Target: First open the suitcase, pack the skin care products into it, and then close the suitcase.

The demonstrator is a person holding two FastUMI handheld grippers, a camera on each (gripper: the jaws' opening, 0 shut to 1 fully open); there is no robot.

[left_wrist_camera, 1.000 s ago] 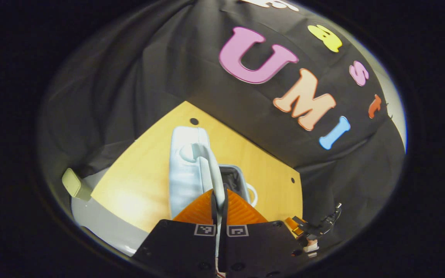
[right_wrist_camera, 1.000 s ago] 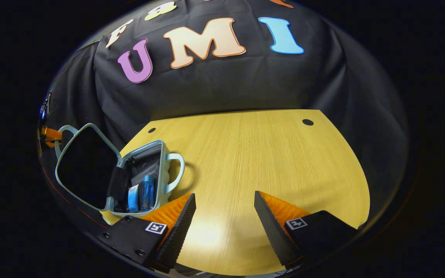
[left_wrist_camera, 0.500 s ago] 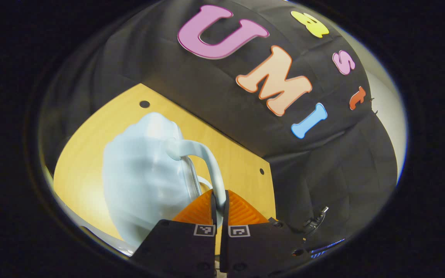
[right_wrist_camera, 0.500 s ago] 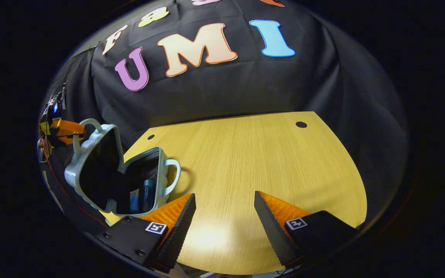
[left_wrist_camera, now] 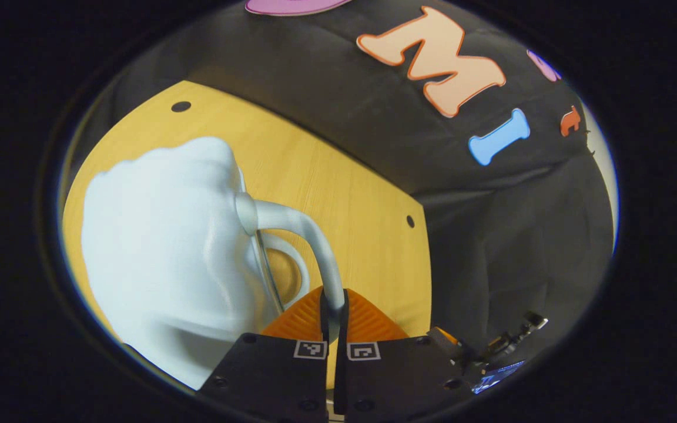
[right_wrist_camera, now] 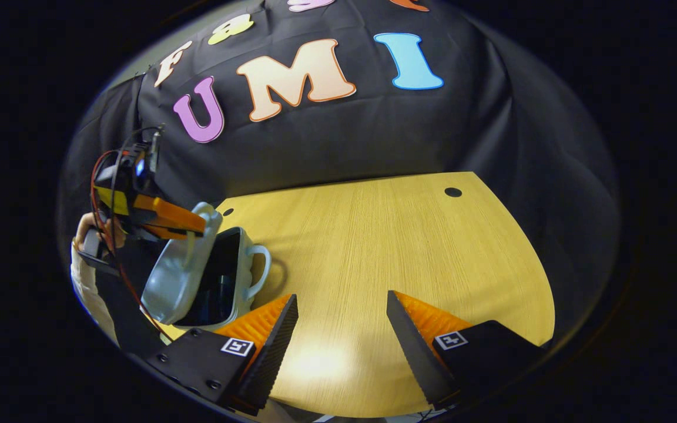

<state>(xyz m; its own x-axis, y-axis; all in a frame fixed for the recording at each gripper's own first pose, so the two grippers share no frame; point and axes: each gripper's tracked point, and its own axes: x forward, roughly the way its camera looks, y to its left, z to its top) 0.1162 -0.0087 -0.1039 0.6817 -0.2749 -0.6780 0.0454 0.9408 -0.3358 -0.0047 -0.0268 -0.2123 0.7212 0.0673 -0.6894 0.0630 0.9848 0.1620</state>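
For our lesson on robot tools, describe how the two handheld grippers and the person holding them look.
The right gripper has two wedge-shaped, ribbed fingers on black blocks, each bearing a small square black-and-white marker. The left gripper has the same black blocks and square markers. In the right gripper view, the left gripper's body carries red and black cables and a small blue light. The person's hand emerges from a white sleeve.

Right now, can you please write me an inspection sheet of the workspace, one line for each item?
Surface: wooden table, bare on the right part.
Job's things: pale blue suitcase at the table's left edge, lid partly lowered, not shut; contents too dark to tell.
Clutter: nothing seen.
Grippers: left gripper shut on the lid handle; right gripper open, holding nothing, above the table.
Cables: red and black wires on the left gripper.
Surroundings: black cloth wall behind the table.
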